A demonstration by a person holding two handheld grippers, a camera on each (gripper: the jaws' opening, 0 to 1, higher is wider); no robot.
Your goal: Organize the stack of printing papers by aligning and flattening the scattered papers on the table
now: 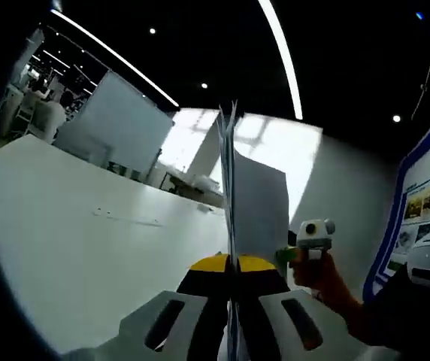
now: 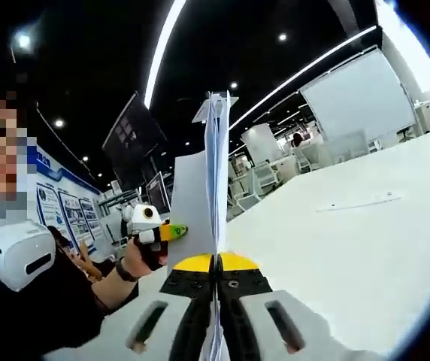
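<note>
A stack of white printing papers (image 1: 256,203) is held upright and edge-on above the white table (image 1: 87,248). My left gripper (image 1: 230,265) is shut on its near edge, yellow tips pressed against the sheets. The right gripper (image 1: 284,256), in a person's hand, meets the stack at its far side. In the right gripper view the same papers (image 2: 192,199) rise edge-on between the jaws of my right gripper (image 2: 216,263), which is shut on them. The left gripper (image 2: 174,231) holds the opposite edge, above the table (image 2: 350,248). The sheet tops fan slightly apart.
A person stands close behind the stack, with a white device (image 2: 19,259) on the chest. Blue poster boards (image 1: 418,195) stand behind. A thin mark or strip (image 2: 358,203) lies on the tabletop. Partitions and desks (image 1: 117,128) fill the room beyond the table's far edge.
</note>
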